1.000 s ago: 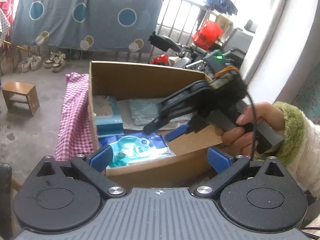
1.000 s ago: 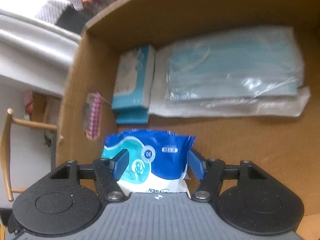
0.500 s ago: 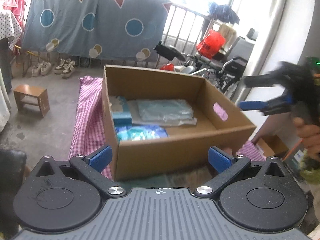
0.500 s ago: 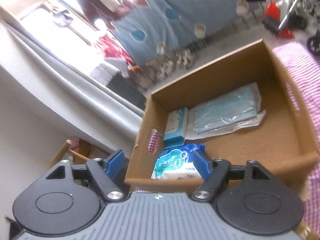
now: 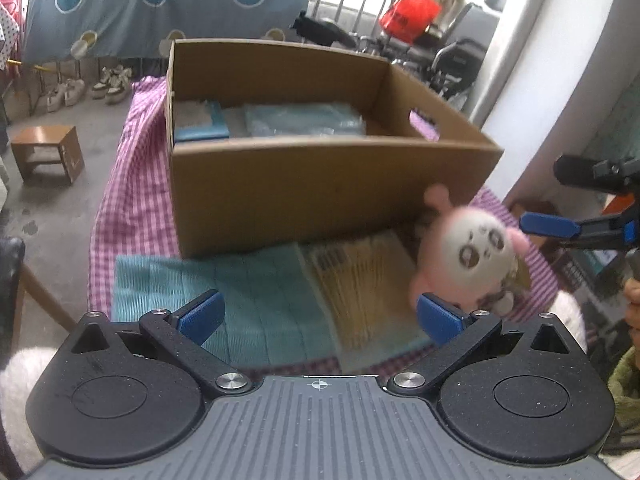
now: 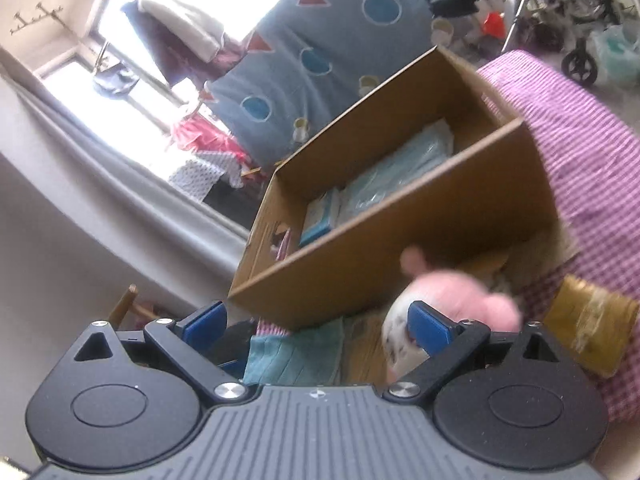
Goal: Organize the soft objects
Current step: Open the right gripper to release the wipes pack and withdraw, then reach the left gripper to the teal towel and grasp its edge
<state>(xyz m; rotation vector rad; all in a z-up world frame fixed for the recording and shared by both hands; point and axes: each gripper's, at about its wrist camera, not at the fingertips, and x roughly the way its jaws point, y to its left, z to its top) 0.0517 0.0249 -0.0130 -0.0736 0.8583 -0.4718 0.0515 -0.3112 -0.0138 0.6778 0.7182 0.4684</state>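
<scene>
The left tongs (image 5: 318, 316) stand spread wide with nothing between their blue pads. Just ahead of them lies a ribbed teal cloth (image 5: 224, 300), flat on the desk's pink checked cover (image 5: 132, 184), with a yellowish plastic-wrapped pack (image 5: 360, 280) touching its right edge. Beside the right pad sits a round pink plush toy (image 5: 468, 256) with a white face, blurred. The right tongs (image 6: 318, 322) are also wide open and empty; the plush (image 6: 452, 296) shows just past their right pad. Beyond both stands an open cardboard box (image 5: 320, 188), rectangular, with a handle slot, holding a blue tissue box (image 5: 200, 122) and clear-bagged pale blue masks (image 5: 304, 120). A crinkled gold packet (image 6: 592, 328) lies right of the right tongs.
</scene>
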